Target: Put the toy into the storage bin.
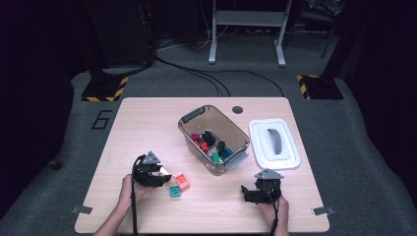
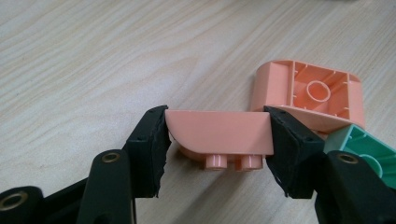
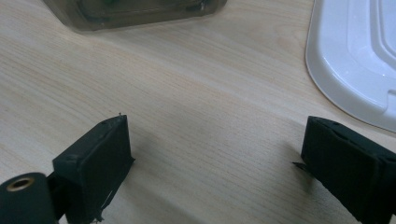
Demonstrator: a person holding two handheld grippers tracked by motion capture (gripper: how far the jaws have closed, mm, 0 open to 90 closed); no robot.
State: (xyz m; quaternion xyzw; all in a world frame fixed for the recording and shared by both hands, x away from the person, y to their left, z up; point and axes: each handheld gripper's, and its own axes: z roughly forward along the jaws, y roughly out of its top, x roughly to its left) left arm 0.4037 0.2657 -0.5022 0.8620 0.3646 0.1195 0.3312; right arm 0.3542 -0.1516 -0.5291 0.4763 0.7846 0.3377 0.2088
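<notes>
Left gripper view shows the left claw (image 2: pixel 219 140) clamped across the ends of a peach plastic curved brick (image 2: pixel 219 133) low on the wooden bench (image 2: pixel 93 56); lift straight, clearing the neighbouring peach and teal bricks, while the right claw (image 3: pixel 215 163) gapes empty.

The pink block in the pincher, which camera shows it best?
The left gripper view: the pink block sits close up between the left gripper's jaws, studs pointing down. In the high view the left gripper mostly covers it, so you see just a pale bit. The right gripper view looks at bare table.
</notes>
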